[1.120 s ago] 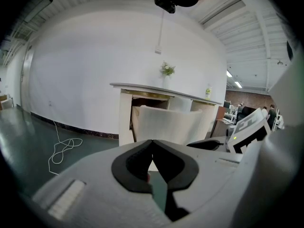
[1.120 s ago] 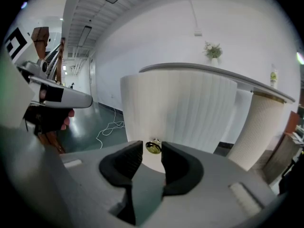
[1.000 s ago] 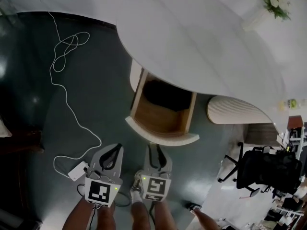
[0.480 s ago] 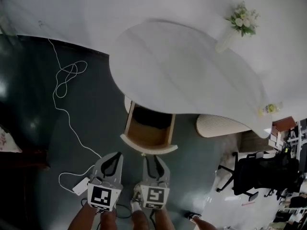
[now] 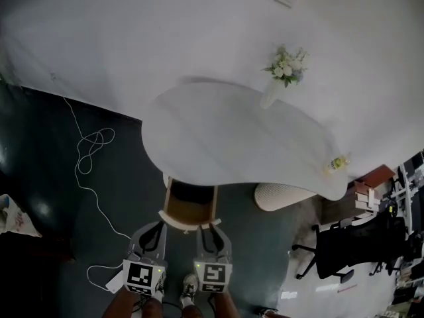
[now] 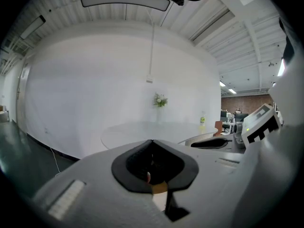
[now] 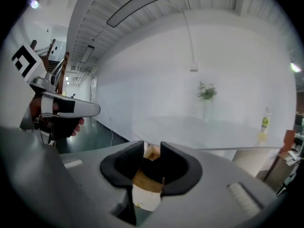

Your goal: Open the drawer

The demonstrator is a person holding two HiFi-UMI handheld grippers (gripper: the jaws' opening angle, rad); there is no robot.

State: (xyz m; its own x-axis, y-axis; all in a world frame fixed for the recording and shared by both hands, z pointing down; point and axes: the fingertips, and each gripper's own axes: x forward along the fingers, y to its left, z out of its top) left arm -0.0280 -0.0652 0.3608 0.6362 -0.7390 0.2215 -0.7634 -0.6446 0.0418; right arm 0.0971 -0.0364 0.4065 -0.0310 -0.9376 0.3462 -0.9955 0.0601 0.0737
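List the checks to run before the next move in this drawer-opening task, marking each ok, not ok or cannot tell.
1. Drawer pulled out from under the table: ok.
2. Left tool empty, jaws together: ok.
3. Right tool empty, jaws slightly apart: ok.
4. Both tools clear of the drawer front: ok.
5. Drawer fully extended: cannot tell.
6. Floor cable away from the drawer's path: ok.

Counting now: 2 grippers, left gripper (image 5: 158, 227) and right gripper (image 5: 211, 229); 1 table (image 5: 232, 144), 1 drawer (image 5: 190, 213), 1 flower vase (image 5: 273, 91), 1 bottle (image 5: 336, 164), 1 cable (image 5: 97, 134), 1 office chair (image 5: 341, 247).
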